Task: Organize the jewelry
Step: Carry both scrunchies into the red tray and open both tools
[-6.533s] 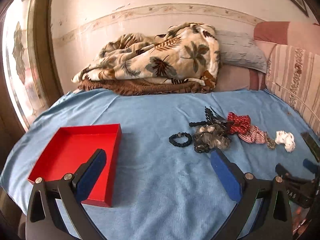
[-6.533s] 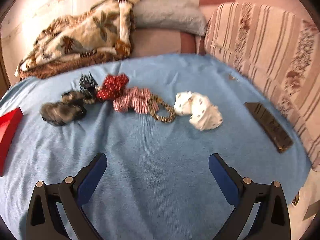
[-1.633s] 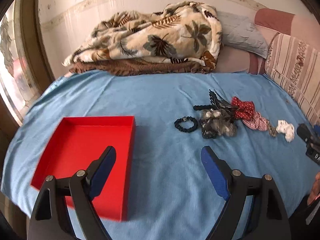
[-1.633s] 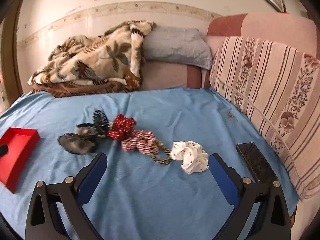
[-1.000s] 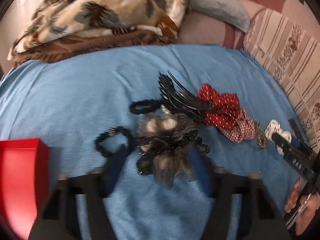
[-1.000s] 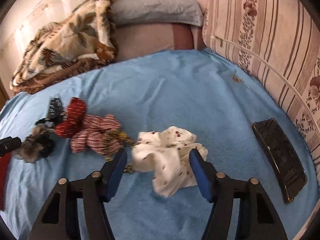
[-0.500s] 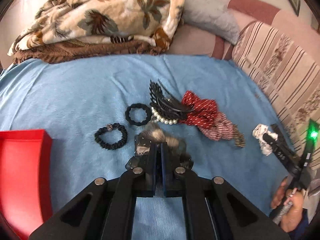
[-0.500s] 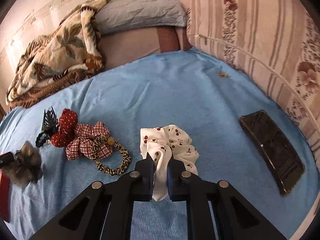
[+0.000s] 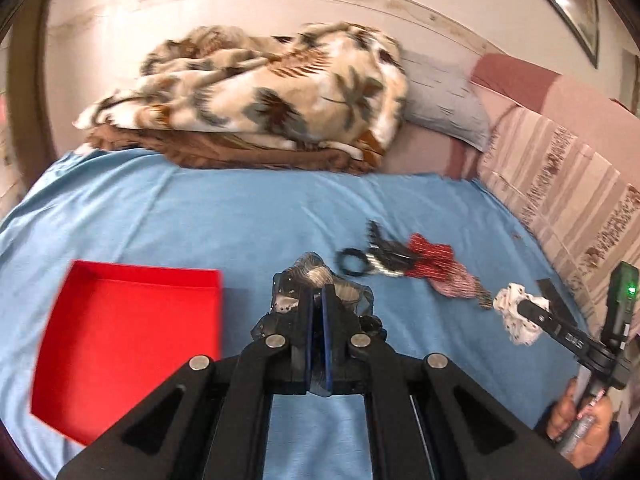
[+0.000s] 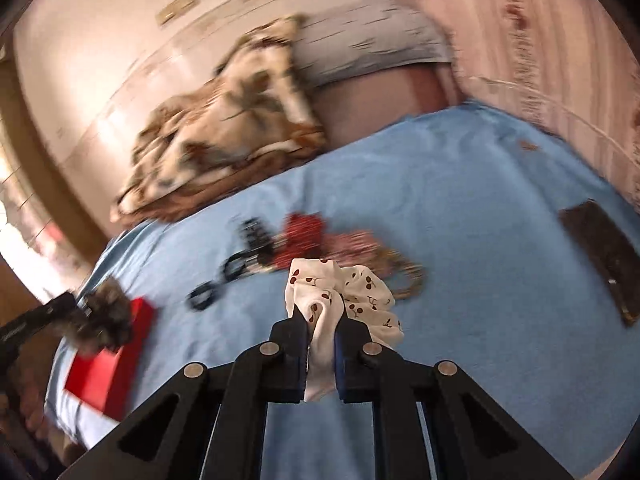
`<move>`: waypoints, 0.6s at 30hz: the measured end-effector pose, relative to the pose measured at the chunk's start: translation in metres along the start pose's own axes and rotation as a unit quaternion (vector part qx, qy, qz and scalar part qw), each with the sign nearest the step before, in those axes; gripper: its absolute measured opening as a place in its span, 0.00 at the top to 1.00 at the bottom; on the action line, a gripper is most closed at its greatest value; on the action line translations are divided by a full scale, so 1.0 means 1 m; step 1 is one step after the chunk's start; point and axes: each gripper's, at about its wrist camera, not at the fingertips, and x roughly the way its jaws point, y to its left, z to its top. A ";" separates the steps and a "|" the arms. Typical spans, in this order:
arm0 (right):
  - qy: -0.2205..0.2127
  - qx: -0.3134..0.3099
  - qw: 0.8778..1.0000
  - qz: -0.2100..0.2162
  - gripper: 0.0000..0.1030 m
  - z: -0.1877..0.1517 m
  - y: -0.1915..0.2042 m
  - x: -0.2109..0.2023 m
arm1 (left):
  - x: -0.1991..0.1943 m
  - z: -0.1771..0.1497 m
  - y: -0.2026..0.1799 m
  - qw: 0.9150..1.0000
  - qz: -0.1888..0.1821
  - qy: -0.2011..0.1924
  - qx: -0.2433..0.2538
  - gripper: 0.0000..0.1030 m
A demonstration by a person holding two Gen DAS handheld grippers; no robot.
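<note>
Carrying: both tools loaded at once, so two pieces go to the box in one trip.
Left tool [image 9: 317, 312]: jaws pinched tight on the grey-brown scrunchie [image 9: 310, 280]; it is bunched between the pads, frills spilling out both sides, clear of the bed.
Right tool [image 10: 321, 322]: clamped nearly closed on the white cherry-print scrunchie [image 10: 352, 292]; a fold is caught in the jaws and the rest hangs free, which suits soft fabric with no hard edge to grab.
Red box [image 9: 120, 344]: open tray on the blue bedsheet [image 9: 208, 216], at 9 o'clock of the left tool in the left wrist view; likely the drop point, open top so things can be let go from above.
Left on the bed: black hair tie [image 9: 352, 262], black claw clip [image 9: 384, 246], red dotted bow [image 9: 432, 254], at 1 o'clock of the left tool, grouped well apart from the box.
Phone [image 10: 600, 256]: dark slab at 3 o'clock in the right wrist view, near the striped cushion, not part of the sort.
Risk: the loose hanging fold could slip during the swing.
</note>
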 end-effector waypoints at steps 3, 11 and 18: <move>0.020 -0.020 0.999 0.025 0.89 -0.002 0.033 0.009 | -0.005 0.000 0.027 1.000 0.019 -0.005 -0.013 0.96; 0.074 -0.108 0.988 0.086 0.89 -0.021 0.141 0.044 | -0.002 0.001 0.108 0.996 0.080 -0.006 -0.040 0.96; 0.113 -0.171 0.971 0.122 0.89 -0.035 0.236 0.096 | 0.026 0.000 0.180 0.987 0.152 0.010 -0.059 0.96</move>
